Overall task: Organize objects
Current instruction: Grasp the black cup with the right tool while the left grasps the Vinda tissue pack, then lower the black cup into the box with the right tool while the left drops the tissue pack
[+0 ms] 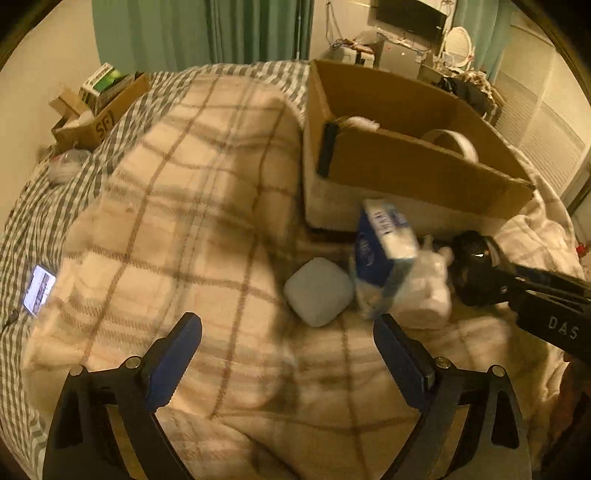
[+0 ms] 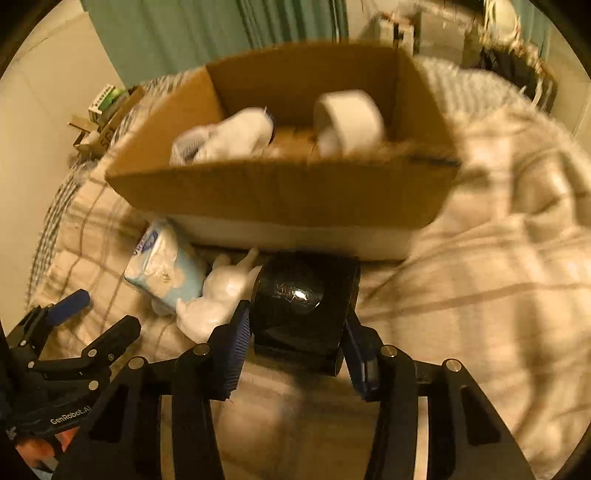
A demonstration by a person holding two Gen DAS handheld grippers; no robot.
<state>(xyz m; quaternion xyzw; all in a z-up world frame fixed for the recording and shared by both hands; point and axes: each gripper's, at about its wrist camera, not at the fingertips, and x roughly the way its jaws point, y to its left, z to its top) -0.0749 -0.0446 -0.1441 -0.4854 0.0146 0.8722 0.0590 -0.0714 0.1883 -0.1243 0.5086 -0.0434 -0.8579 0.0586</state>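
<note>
An open cardboard box (image 1: 410,173) (image 2: 280,195) sits on the plaid blanket and holds a white tape roll (image 2: 349,120) and a white bundle (image 2: 232,134). My right gripper (image 2: 295,332) is shut on a black cylindrical object (image 2: 304,302) (image 1: 476,266) just in front of the box. My left gripper (image 1: 288,347) is open and empty, above a pale square pad (image 1: 317,290). A blue-and-white tissue pack (image 1: 384,243) (image 2: 166,266) and a white figurine (image 2: 218,295) (image 1: 421,291) lie beside the box.
A lit phone (image 1: 38,290) lies at the blanket's left edge. A smaller cardboard box (image 1: 99,110) with packages stands at the far left. Green curtains (image 1: 203,29) and cluttered furniture (image 1: 406,48) are behind the bed.
</note>
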